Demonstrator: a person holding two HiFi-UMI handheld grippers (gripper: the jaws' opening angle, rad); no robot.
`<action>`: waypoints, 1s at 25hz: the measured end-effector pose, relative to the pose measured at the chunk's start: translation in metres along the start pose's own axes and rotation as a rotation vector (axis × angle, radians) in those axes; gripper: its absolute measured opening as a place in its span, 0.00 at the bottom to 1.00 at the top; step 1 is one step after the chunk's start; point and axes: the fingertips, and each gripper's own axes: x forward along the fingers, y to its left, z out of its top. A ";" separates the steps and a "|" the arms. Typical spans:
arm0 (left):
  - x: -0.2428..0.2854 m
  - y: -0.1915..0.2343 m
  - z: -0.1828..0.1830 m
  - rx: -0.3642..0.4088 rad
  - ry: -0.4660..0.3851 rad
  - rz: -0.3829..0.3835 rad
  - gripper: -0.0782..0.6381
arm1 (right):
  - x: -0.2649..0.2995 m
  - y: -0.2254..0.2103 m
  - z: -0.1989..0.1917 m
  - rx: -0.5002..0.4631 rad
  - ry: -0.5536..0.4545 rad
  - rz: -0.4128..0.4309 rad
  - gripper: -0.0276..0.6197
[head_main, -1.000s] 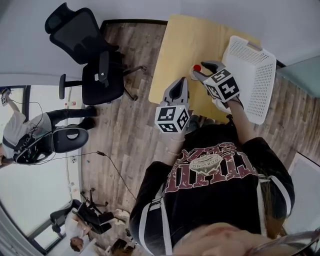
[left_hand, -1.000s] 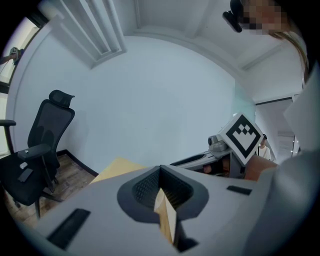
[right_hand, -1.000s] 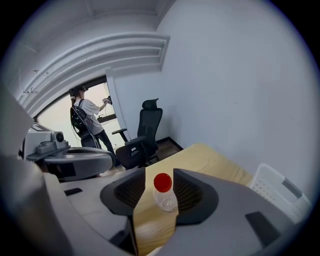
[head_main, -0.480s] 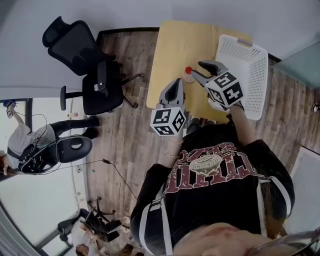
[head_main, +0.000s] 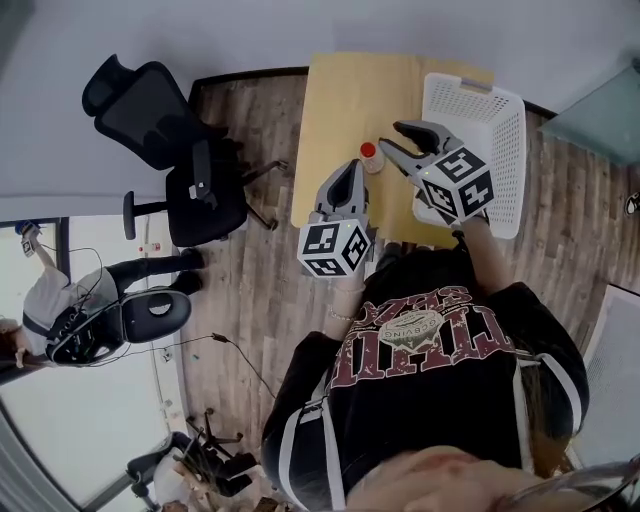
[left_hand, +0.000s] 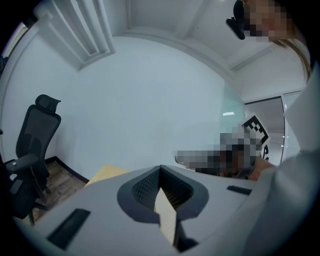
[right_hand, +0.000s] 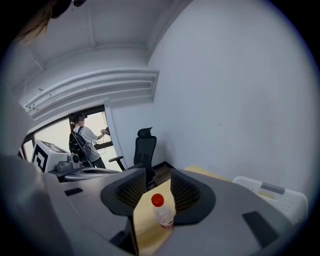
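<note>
A clear plastic bottle with a red cap stands upright on the light wooden table. My right gripper is open, its tips just right of the bottle and not touching it. In the right gripper view the bottle shows low in the gap of the right gripper, beyond the tips. My left gripper is shut and holds nothing; it hangs over the table's near edge, a little short of the bottle. In the left gripper view the left gripper has its jaws meeting at the tips.
A white perforated basket lies on the table's right part, also seen in the right gripper view as a basket. A black office chair stands left of the table on the wood floor. Another person stands in a doorway beyond.
The right gripper has lifted and drawn back a little, so the bottle sits lower and smaller in its gap. The left gripper has swung slightly to the right. Neither gripper changed its state.
</note>
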 end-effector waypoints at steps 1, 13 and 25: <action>0.002 -0.002 0.001 0.002 0.000 -0.007 0.18 | -0.002 -0.001 0.001 0.001 -0.005 -0.002 0.30; 0.025 -0.031 0.010 0.022 0.003 -0.112 0.18 | -0.032 -0.022 0.006 0.028 -0.071 -0.065 0.16; 0.047 -0.076 0.006 0.037 0.025 -0.228 0.18 | -0.067 -0.044 -0.005 0.055 -0.087 -0.128 0.08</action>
